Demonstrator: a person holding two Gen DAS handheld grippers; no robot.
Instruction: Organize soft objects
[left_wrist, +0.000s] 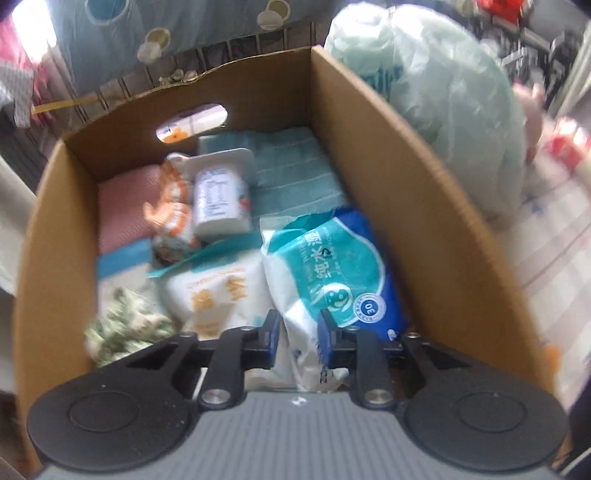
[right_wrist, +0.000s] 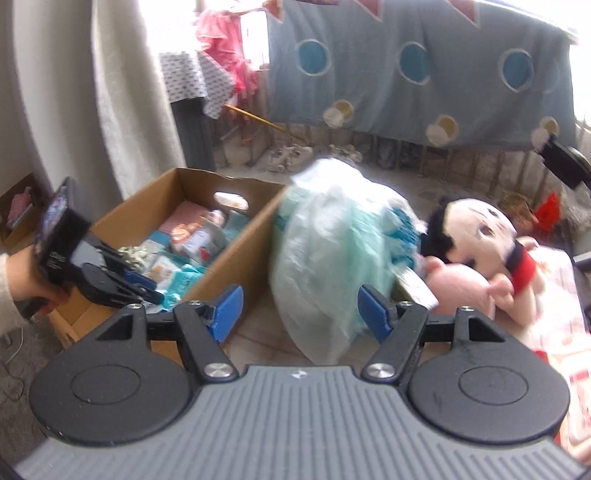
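A cardboard box (left_wrist: 388, 177) holds soft packs: a blue and white wipes pack (left_wrist: 332, 273), a white tissue pack (left_wrist: 218, 291), a teal towel (left_wrist: 291, 173), a pink cloth (left_wrist: 122, 206). My left gripper (left_wrist: 298, 334) is inside the box at its near end, its jaws closed on the wipes pack. My right gripper (right_wrist: 301, 308) is open, its jaws on either side of a large pale green plastic-wrapped bundle (right_wrist: 332, 251) beside the box (right_wrist: 240, 236). The left gripper (right_wrist: 144, 286) also shows in the right wrist view.
A doll with black hair (right_wrist: 476, 232) and a pink plush (right_wrist: 461, 284) lie right of the bundle on a patterned cloth. A blue curtain with circles (right_wrist: 406, 74) hangs behind. A grey curtain (right_wrist: 74, 110) stands at the left.
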